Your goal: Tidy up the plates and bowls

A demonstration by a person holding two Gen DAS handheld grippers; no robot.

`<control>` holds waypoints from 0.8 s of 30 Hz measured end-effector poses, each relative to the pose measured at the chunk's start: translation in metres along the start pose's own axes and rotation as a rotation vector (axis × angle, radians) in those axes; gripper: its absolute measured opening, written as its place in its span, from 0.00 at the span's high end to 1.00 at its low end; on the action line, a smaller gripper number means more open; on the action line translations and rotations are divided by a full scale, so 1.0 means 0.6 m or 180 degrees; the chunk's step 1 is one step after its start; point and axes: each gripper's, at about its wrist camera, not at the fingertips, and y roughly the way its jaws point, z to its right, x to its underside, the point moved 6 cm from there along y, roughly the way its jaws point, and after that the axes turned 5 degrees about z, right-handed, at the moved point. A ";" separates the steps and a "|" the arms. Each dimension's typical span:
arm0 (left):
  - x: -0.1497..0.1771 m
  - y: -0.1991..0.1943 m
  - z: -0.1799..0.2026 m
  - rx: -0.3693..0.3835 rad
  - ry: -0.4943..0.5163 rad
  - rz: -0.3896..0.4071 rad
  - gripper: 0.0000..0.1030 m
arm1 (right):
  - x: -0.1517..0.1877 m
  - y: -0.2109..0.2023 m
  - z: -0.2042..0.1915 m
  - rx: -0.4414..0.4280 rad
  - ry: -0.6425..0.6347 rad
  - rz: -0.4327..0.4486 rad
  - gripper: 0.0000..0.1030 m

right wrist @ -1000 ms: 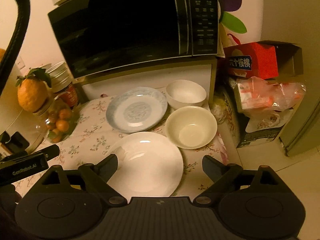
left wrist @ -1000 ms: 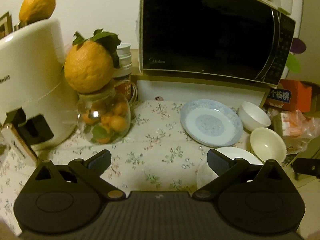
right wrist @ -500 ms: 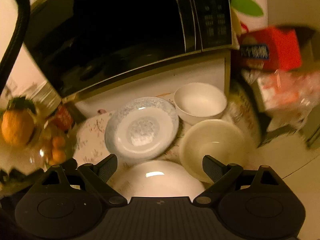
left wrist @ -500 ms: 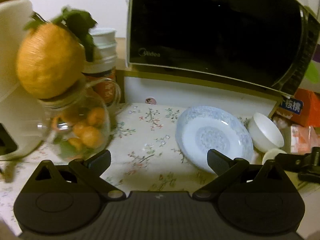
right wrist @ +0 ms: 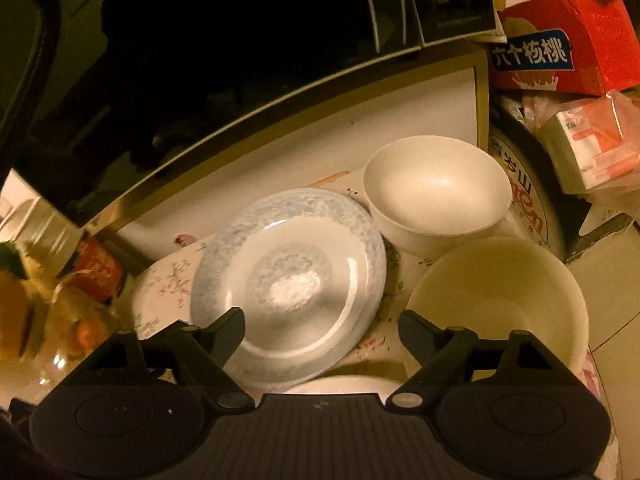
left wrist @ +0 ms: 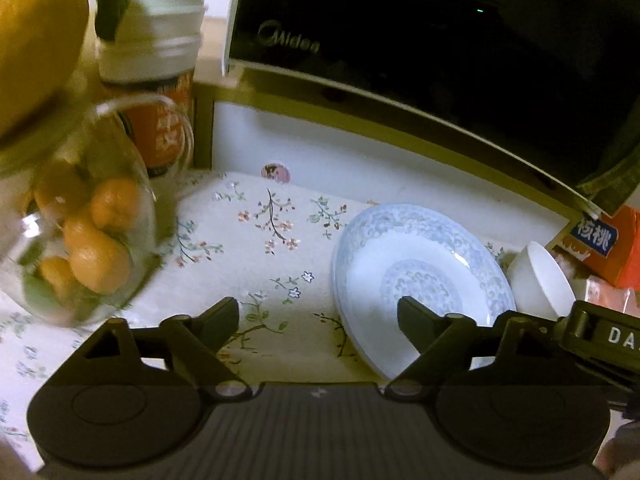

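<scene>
A blue-patterned plate lies on the floral tablecloth; it also shows in the right wrist view. A white bowl stands behind it to the right, seen small in the left wrist view. A cream bowl sits nearer, and the rim of a plain white plate shows at the bottom. My left gripper is open, its right finger over the patterned plate's left part. My right gripper is open and empty, low over the patterned plate's near edge.
A black microwave on a shelf overhangs the back. A glass jar of small oranges with a big orange on top and a red jar stand at left. A red carton and packets crowd the right.
Both grippers have moved forward and down toward the patterned plate. The white plain plate has slid almost out of the right wrist view. Both stay open.
</scene>
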 end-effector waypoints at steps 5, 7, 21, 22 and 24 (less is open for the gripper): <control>0.004 0.025 -0.006 0.0070 -0.0074 -0.0088 0.27 | -0.008 0.021 0.007 0.0114 -0.0031 0.0027 0.25; 0.004 0.029 -0.008 0.0107 -0.0082 -0.0118 0.28 | -0.011 0.025 0.007 0.0111 0.0004 0.0031 0.26; 0.005 0.055 -0.008 0.0263 -0.0145 -0.0124 0.59 | -0.002 0.039 -0.001 0.0176 -0.0094 -0.0091 0.36; 0.006 0.057 -0.007 0.0285 -0.0148 -0.0136 0.68 | -0.001 0.040 -0.002 0.0195 -0.0116 -0.0090 0.36; 0.008 0.065 -0.003 0.0324 -0.0146 -0.0163 0.84 | 0.002 0.041 -0.004 0.0203 -0.0132 -0.0091 0.36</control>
